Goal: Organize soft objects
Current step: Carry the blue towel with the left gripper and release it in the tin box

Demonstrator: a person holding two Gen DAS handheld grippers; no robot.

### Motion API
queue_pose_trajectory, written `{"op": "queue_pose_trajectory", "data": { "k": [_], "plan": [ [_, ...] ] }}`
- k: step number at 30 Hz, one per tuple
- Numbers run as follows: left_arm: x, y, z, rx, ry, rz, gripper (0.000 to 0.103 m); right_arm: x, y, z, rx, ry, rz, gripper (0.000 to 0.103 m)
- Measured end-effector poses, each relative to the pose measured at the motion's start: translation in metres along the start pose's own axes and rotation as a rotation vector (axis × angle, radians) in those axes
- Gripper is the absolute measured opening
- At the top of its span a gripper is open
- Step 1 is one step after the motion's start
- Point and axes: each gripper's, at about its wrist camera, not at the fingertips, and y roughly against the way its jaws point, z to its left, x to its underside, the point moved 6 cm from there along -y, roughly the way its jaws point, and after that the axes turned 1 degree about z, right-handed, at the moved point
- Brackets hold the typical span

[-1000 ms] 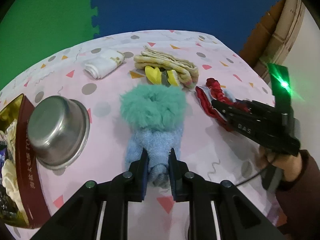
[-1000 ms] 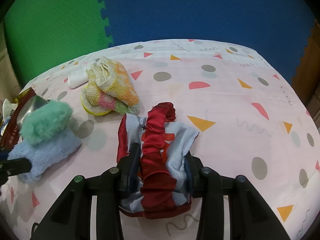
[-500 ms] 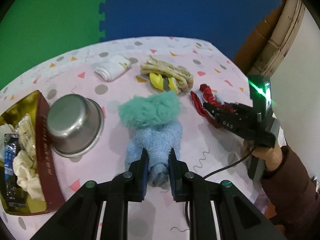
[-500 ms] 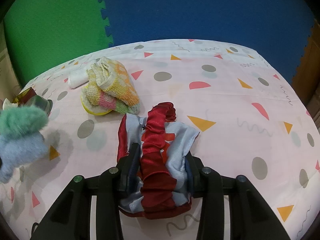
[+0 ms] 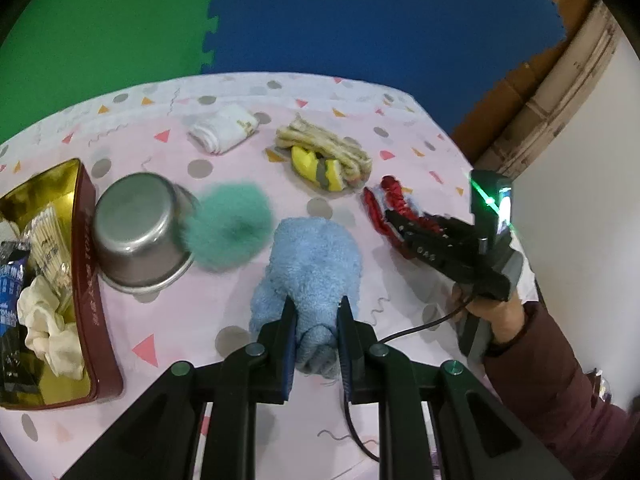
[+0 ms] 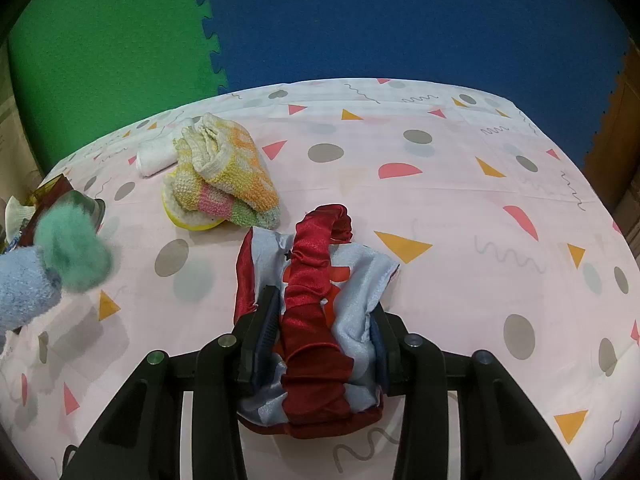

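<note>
A pink tablecloth (image 6: 460,208) with triangles and dots lies before green and blue foam mats. One light-blue fluffy cloth (image 5: 316,264) is pinched in the left gripper (image 5: 317,344), held above the table. One blurred green furry scrunchie (image 5: 228,228) shows between the cloth and one upturned steel bowl (image 5: 140,232). One red tin (image 5: 86,280) holds cotton swabs and a white scrunchie. The right gripper (image 6: 320,340) pinches one red satin bundle (image 6: 316,288). Beyond lie one knitted cloth (image 6: 224,176) over a yellow sponge and one white folded cloth (image 5: 224,132).
</note>
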Motion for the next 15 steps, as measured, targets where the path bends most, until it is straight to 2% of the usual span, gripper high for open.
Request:
{"op": "queue_pose_trajectory", "data": {
  "k": [4,9,15],
  "plan": [
    [-0.003,0.005,0.003,-0.052,-0.022,-0.019,0.018,0.0,0.0,0.0,0.0,0.0,0.0,0.038],
    [-0.007,0.023,0.012,-0.076,-0.017,-0.058,0.018,0.0,0.0,0.0,0.0,0.0,0.0,0.038],
    [-0.011,0.053,0.039,-0.163,0.002,-0.117,0.018,0.0,0.0,-0.001,0.0,0.0,0.0,0.038]
  ]
}}
